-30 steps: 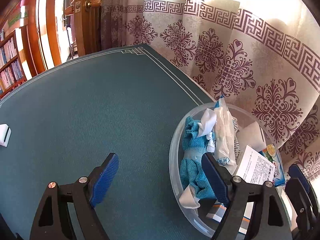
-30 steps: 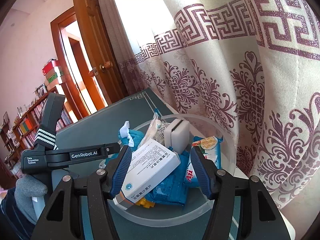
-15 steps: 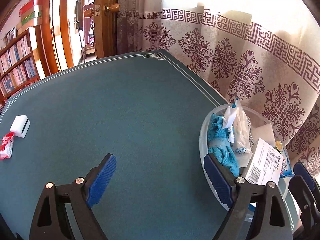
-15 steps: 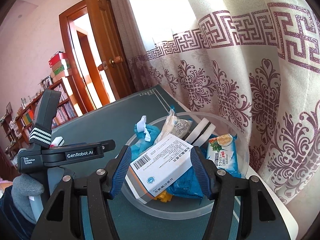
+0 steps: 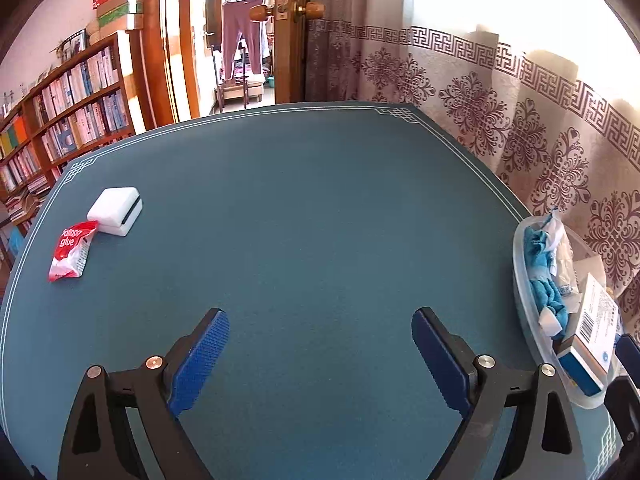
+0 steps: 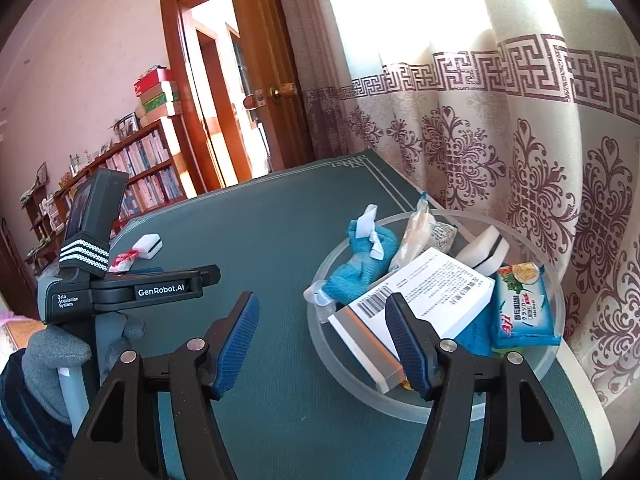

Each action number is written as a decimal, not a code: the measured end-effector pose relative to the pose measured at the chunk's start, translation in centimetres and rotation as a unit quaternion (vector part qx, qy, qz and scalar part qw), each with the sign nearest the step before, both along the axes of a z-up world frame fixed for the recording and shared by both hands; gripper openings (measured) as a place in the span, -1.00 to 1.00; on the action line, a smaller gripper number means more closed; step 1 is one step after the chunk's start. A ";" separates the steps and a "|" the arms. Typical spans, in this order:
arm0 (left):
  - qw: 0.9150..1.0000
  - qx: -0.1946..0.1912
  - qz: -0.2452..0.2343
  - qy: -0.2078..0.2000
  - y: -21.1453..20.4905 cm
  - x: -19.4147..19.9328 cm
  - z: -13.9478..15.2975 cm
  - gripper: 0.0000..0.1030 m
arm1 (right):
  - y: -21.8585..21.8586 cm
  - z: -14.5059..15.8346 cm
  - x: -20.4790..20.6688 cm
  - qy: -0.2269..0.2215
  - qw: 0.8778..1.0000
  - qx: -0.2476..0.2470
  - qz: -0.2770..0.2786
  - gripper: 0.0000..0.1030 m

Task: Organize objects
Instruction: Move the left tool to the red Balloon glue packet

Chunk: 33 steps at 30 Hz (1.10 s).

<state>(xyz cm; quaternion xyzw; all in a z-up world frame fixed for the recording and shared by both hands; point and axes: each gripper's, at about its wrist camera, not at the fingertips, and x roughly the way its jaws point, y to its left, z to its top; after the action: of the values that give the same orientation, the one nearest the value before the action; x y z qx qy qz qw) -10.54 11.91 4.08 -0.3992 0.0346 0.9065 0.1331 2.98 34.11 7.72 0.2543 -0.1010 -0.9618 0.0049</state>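
A clear round bowl [image 6: 440,410] at the table's right edge holds a white medicine box [image 6: 424,292], a blue cloth [image 6: 360,268], a blue snack packet [image 6: 524,308], a white sponge [image 6: 484,250] and a plastic bag [image 6: 416,236]. The bowl also shows in the left wrist view [image 5: 532,324]. A red glue packet [image 5: 72,250] and a second white sponge [image 5: 116,211] lie at the table's far left. My left gripper [image 5: 320,354] is open and empty above the table's middle. My right gripper [image 6: 320,344] is open and empty, just left of the bowl.
The table [image 5: 304,216] has a green cloth with white trim. A patterned curtain [image 6: 520,140] hangs right behind the bowl. A wooden door [image 5: 292,32] and bookshelves [image 5: 60,112] stand beyond the far edge. The left gripper's body [image 6: 120,284] shows in the right wrist view.
My left gripper has swung left, away from the bowl, bringing the glue packet and sponge into view. My right gripper has let go of the medicine box and backed off left of the bowl.
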 end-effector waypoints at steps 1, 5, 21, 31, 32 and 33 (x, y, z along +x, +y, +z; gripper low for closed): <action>1.000 0.000 0.006 0.000 -0.5 -0.1 0.0 0.87 | -0.4 -0.1 -0.1 -0.001 1.000 0.000 0.008 0.47; 1.000 -0.006 0.030 0.005 -2.3 -0.5 -0.2 0.99 | -2.0 -0.6 -1.0 -0.020 0.999 -0.007 0.039 0.60; 0.993 -0.022 0.119 0.004 -10.4 -2.7 -0.8 0.99 | -6.7 -2.8 -3.6 -0.078 0.991 -0.014 0.108 0.60; 0.980 -0.040 0.192 0.033 -16.4 -5.3 0.4 0.99 | -9.1 -3.0 -4.7 -0.089 0.987 -0.003 0.134 0.60; 0.979 -0.043 0.198 0.034 -17.1 -5.6 0.3 0.99 | -9.2 -3.0 -4.8 -0.090 0.987 -0.001 0.136 0.60; 0.978 -0.046 0.203 0.033 -17.6 -5.9 0.1 0.99 | -9.4 -3.0 -4.9 -0.090 0.986 0.000 0.138 0.60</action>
<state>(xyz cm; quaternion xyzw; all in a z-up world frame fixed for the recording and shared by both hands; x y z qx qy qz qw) -16.42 -5.69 4.22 -0.3731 -0.0007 0.9249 -0.0731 -1.89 24.69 4.68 0.3517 -0.0650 -0.9250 0.1286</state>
